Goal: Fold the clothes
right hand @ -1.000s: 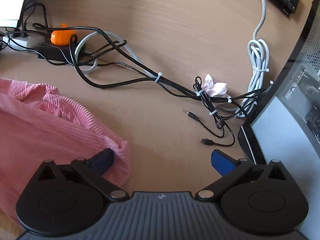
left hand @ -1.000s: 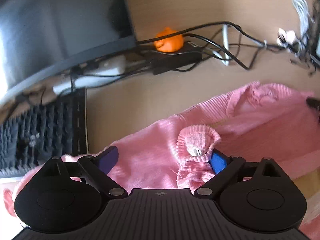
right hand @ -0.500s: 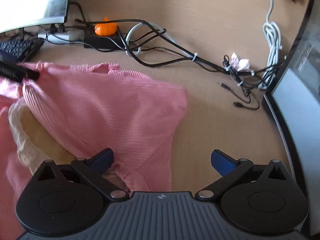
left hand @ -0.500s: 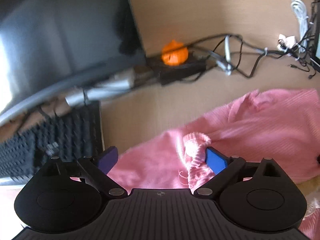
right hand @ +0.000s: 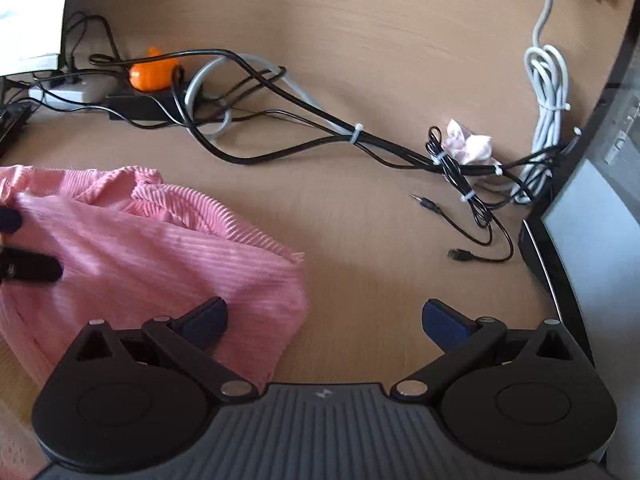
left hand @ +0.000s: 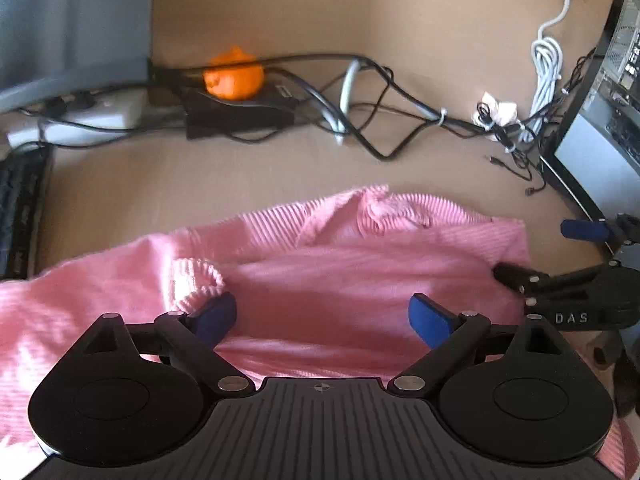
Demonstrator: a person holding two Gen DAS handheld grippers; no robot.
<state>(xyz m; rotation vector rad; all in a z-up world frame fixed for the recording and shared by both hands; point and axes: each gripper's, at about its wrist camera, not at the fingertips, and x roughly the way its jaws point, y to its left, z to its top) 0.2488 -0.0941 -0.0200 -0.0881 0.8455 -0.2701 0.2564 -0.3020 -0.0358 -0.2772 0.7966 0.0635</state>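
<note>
A pink ribbed garment (left hand: 360, 272) lies crumpled on the wooden desk (left hand: 400, 32). My left gripper (left hand: 322, 316) hovers over its middle, open, with nothing between the fingers. A knitted cuff (left hand: 196, 280) rests just beyond the left fingertip (left hand: 216, 314). In the right wrist view, the garment (right hand: 140, 248) fills the lower left. My right gripper (right hand: 326, 320) is open at its right edge, one fingertip (right hand: 206, 318) over the cloth and the other over bare desk. Each gripper shows at the edge of the other's view.
A tangle of black and grey cables (right hand: 280, 120) crosses the back of the desk, with a power strip, an orange object (left hand: 234, 76) and a coiled white cable (right hand: 548, 92). A keyboard (left hand: 20, 208) lies at the left, and a computer case (right hand: 600, 240) stands at the right.
My left gripper has shifted right, so the cuff now lies by its left finger instead of its right. The right gripper swung back and has come close to the garment's edge again.
</note>
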